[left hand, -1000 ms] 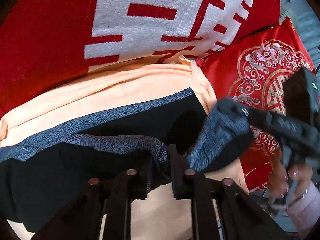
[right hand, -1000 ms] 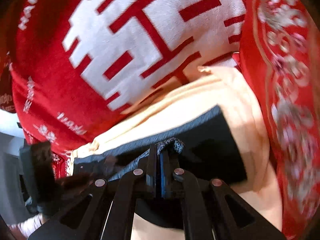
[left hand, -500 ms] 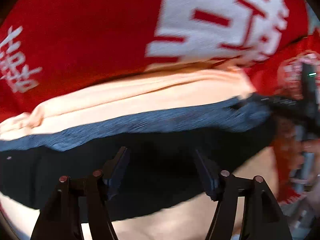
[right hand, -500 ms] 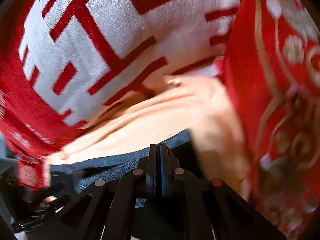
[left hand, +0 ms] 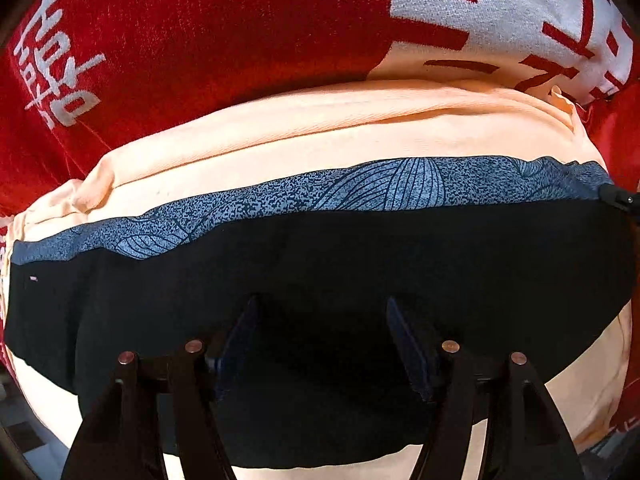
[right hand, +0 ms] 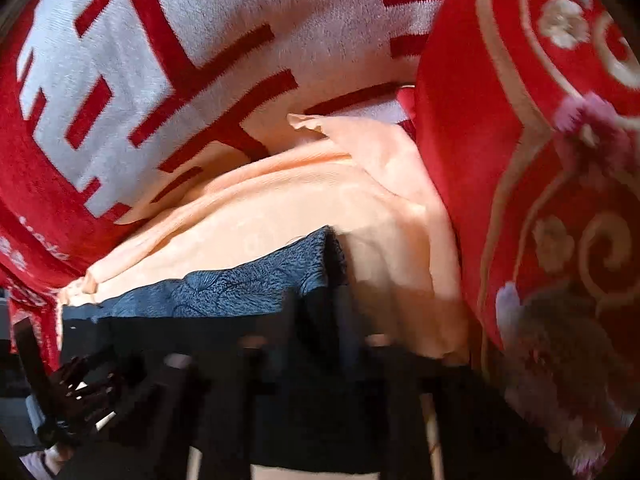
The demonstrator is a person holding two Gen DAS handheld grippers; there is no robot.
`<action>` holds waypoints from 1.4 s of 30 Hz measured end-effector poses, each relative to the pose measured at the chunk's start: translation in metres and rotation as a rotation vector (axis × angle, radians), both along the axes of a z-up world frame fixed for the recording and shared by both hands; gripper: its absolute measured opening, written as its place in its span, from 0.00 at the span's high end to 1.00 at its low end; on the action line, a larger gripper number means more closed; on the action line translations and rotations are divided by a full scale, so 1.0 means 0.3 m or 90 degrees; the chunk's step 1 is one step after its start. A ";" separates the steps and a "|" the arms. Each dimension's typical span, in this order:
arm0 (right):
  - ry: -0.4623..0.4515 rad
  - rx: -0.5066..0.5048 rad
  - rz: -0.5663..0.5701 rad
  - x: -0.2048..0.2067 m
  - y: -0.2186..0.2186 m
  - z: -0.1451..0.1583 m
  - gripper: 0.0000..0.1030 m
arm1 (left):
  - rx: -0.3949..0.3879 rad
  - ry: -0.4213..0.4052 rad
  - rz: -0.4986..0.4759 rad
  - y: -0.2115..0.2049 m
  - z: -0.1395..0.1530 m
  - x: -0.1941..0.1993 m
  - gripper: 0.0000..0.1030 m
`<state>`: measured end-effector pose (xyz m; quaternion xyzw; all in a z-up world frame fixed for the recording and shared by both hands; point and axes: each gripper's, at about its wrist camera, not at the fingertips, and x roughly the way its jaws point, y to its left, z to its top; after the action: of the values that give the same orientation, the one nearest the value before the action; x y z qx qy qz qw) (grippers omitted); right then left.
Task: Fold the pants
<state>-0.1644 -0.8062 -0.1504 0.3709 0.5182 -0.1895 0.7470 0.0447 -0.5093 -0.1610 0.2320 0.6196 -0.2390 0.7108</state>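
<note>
Pants: the pants (left hand: 320, 280), black with a blue leaf-print band along the far edge, lie doubled over and flat on a peach cloth (left hand: 320, 128), filling the lower half of the left wrist view.
Left gripper: the left gripper (left hand: 320, 344) points down over the black fabric at 6 o'clock, its jaws apart with nothing between them; they opened within the last second and have held that width since. Likely the fold was laid down and let go here.
Right gripper: the right gripper (right hand: 312, 320) is smeared by blur at 6 o'clock of its own view; the jaws read as together, at the corner of the band, and whether cloth is pinched I cannot tell.
Surroundings: a red blanket (left hand: 200, 40) with white characters spreads from 10 to 1 o'clock; a red embroidered cushion (right hand: 540, 160) stands at 3 o'clock in the right wrist view.
Stage: one fold appears done; the right corner probably still needs releasing.
</note>
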 end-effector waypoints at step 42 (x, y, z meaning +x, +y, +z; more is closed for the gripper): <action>0.010 -0.008 -0.135 -0.321 0.211 0.017 0.87 | 0.065 -0.062 0.053 0.238 0.005 0.005 0.34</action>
<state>-0.2608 -0.7429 -0.1453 0.4175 0.4806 -0.2734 0.7210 0.0463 -0.4377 -0.1595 0.2536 0.6046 -0.1657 0.7367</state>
